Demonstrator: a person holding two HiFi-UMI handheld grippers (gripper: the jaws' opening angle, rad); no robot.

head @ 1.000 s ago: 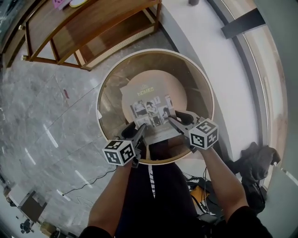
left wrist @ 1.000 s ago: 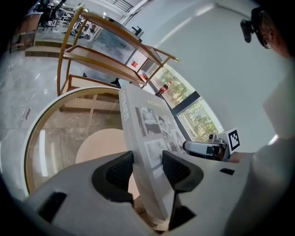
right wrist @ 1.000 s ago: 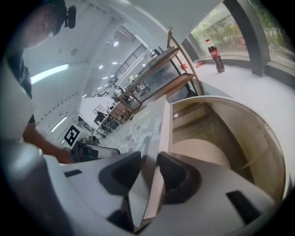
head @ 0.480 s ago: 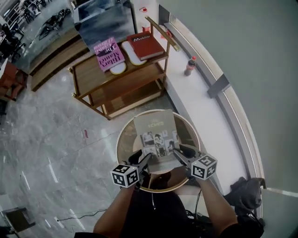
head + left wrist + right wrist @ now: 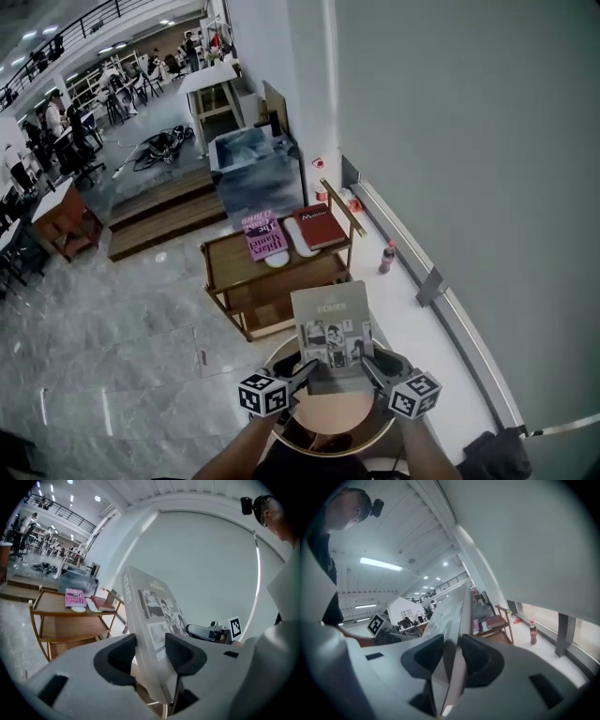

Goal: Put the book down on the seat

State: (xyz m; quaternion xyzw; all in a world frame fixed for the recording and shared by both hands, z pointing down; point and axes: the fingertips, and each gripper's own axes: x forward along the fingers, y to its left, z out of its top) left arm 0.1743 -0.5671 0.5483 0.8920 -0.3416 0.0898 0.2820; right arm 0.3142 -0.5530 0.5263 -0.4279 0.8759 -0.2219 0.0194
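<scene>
A grey book (image 5: 332,323) with black-and-white photos on its cover is held up, nearly upright, above the round wooden seat (image 5: 367,437). My left gripper (image 5: 304,371) is shut on its lower left edge and my right gripper (image 5: 371,367) on its lower right edge. In the left gripper view the book (image 5: 149,613) stands between the pads of my left gripper (image 5: 150,652). In the right gripper view the book's edge (image 5: 452,609) is pinched by my right gripper (image 5: 452,656), whose jaws have just closed slightly tighter on it.
Beyond the seat stands a wooden shelf cart (image 5: 232,265) carrying a pink book (image 5: 262,234) and a red book (image 5: 321,226). A cola bottle (image 5: 385,258) stands on the white ledge (image 5: 412,319) along the grey wall. A dark bag (image 5: 487,455) lies at the lower right.
Both grippers have lifted the book from lying over the seat to high above it. The head view has swung up from the seat to the room beyond.
</scene>
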